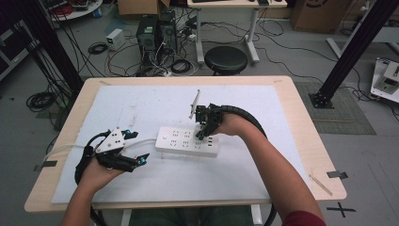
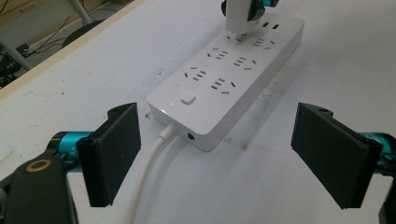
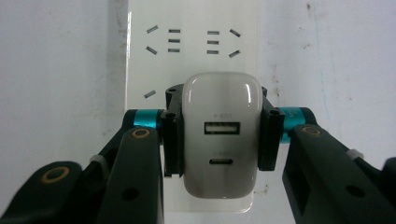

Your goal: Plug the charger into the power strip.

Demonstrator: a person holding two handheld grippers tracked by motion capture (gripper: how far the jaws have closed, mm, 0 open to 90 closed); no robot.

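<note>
The right gripper (image 3: 219,140) pinches the white charger (image 3: 220,140) upright over the power strip (image 1: 188,141) sockets for insertion, while the left gripper (image 2: 233,154), jaws spread, waits beside the strip's cord end on the desk (image 1: 291,101).

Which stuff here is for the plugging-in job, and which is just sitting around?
For the job:
- charger, held in the right gripper
- power strip
- left gripper, open near the strip's cord

Just lying about:
- stool
- computer tower
- floor cables
</note>
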